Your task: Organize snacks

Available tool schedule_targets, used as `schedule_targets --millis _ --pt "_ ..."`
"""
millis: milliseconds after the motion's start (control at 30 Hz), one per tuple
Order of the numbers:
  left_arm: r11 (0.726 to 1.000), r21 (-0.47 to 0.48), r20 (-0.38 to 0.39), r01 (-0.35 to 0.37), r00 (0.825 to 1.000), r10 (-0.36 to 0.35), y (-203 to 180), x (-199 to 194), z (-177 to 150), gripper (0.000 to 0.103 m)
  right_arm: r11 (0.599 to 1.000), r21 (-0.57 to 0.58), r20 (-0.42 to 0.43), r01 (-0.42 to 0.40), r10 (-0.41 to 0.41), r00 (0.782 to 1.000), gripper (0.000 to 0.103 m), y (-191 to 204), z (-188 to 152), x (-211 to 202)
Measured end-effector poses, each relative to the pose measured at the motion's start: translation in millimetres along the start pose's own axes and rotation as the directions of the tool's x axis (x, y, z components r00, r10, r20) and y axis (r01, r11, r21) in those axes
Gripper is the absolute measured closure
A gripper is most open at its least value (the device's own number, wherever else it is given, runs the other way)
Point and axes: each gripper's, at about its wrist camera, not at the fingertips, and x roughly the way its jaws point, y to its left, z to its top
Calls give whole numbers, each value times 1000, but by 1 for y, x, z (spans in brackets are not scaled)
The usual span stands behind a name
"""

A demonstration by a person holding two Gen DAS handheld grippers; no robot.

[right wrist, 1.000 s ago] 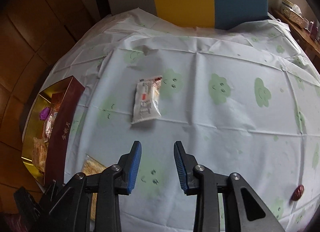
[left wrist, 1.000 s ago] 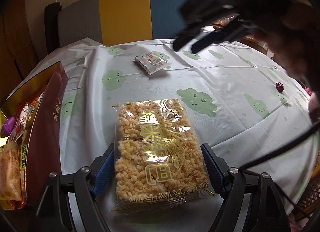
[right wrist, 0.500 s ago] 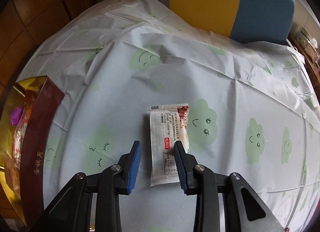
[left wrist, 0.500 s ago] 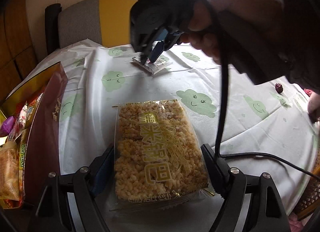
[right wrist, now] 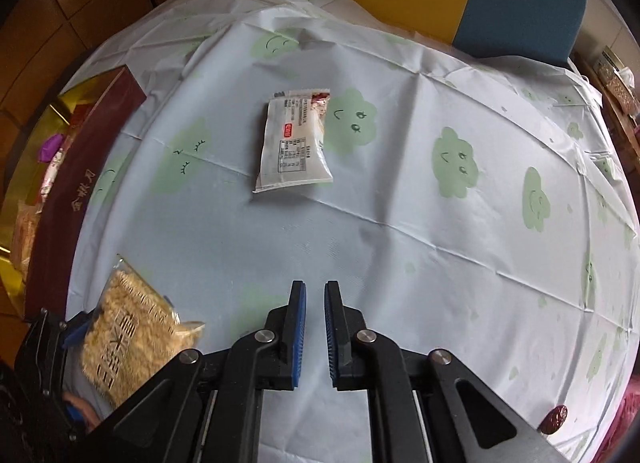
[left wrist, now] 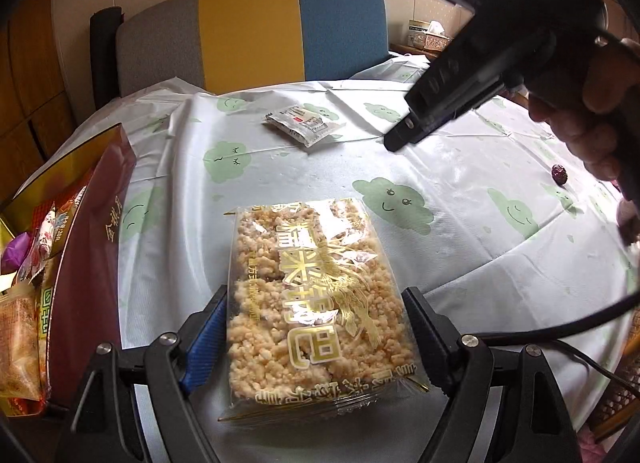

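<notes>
Big crispy rice pack lying flat on the near bench, between the wide-open left claw, pads not pressing yet. Light, stiff, crackly, easy to crumble, so best squeezed softly across its long sides. Right claw closed, empty, above the bench, well short of the small white packet.
</notes>
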Motion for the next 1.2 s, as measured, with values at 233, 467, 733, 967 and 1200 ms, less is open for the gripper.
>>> schedule_targets --millis 233,467,733,967,1200 --pt "1000 -1 -2 2 1000 -2 0 0 0 20 999 32 92 -17 14 996 61 6 33 -3" --pt "1000 -6 -1 8 1000 -8 1 2 0 20 999 -9 55 31 -31 998 60 32 87 36" --pt "1000 -7 3 9 1000 -9 0 1 0 19 994 -52 56 95 -92 994 86 36 90 40" --pt "1000 -7 4 9 1000 -9 0 1 0 19 991 -102 -30 88 -92 995 94 21 27 16" --pt "1000 -5 3 4 1000 -4 -1 1 0 19 995 -82 -52 48 -53 997 72 -4 -33 -13"
